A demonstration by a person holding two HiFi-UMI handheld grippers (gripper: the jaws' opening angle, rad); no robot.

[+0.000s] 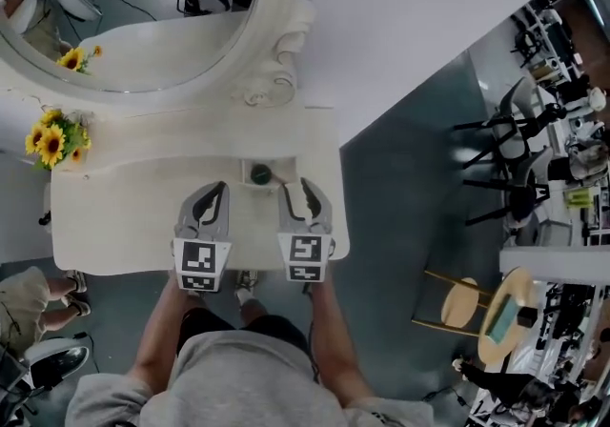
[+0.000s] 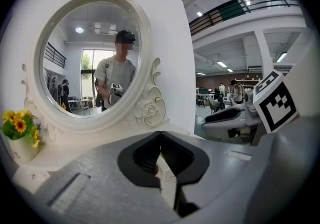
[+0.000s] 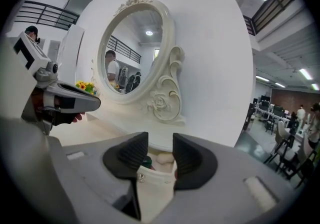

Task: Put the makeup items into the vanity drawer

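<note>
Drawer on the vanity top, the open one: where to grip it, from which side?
Take the small knob on the front of the drawer, coming from the front, the person's side. It is the only part that sticks out, and that front faces the open right gripper, roughly in line with it. Probably pinch across the knob.

Left hand-held gripper (image 1: 221, 189) has jaws together, right hand-held gripper (image 1: 294, 186) apart.
</note>
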